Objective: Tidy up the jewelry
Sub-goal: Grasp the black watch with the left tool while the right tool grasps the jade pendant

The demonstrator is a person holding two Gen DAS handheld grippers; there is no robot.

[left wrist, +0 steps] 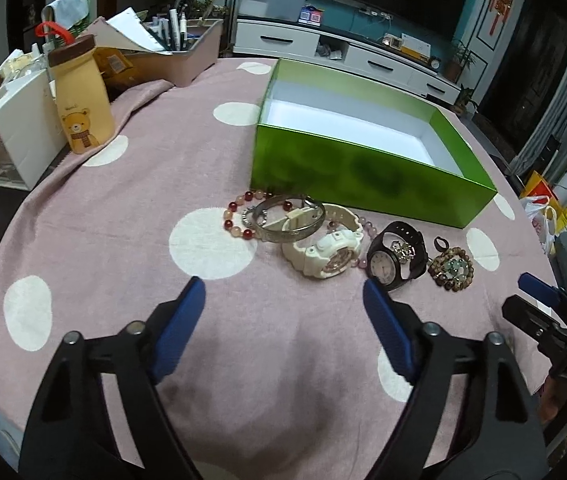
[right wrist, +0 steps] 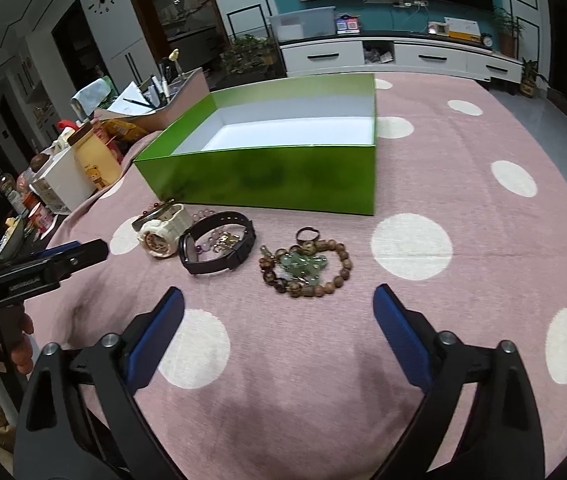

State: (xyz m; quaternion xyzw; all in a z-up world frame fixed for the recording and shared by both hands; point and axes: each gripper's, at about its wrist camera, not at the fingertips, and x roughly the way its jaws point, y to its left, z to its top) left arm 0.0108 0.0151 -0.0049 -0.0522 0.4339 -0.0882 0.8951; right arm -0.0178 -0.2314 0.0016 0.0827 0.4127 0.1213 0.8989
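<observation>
A row of jewelry lies on the pink dotted cloth in front of an open green box [left wrist: 367, 176] [right wrist: 267, 184] with an empty white inside. From left: a red bead bracelet [left wrist: 236, 216], a silver bangle [left wrist: 289, 220], a white watch [left wrist: 325, 252] [right wrist: 159, 230], a black watch [left wrist: 397, 256] [right wrist: 219, 248], a brown bead bracelet with green stones [left wrist: 452, 268] [right wrist: 307, 270], and a small ring [right wrist: 308, 235]. My left gripper [left wrist: 283, 292] is open, just short of the watches. My right gripper [right wrist: 279, 300] is open, just short of the brown bracelet.
A yellow bear bottle [left wrist: 83, 96], a white drawer unit [left wrist: 7, 132] and a pink bin of pens [left wrist: 187, 52] stand at the table's far left. Bags [left wrist: 543, 208] sit off the right edge. The cloth [right wrist: 463, 200] stretches right of the box.
</observation>
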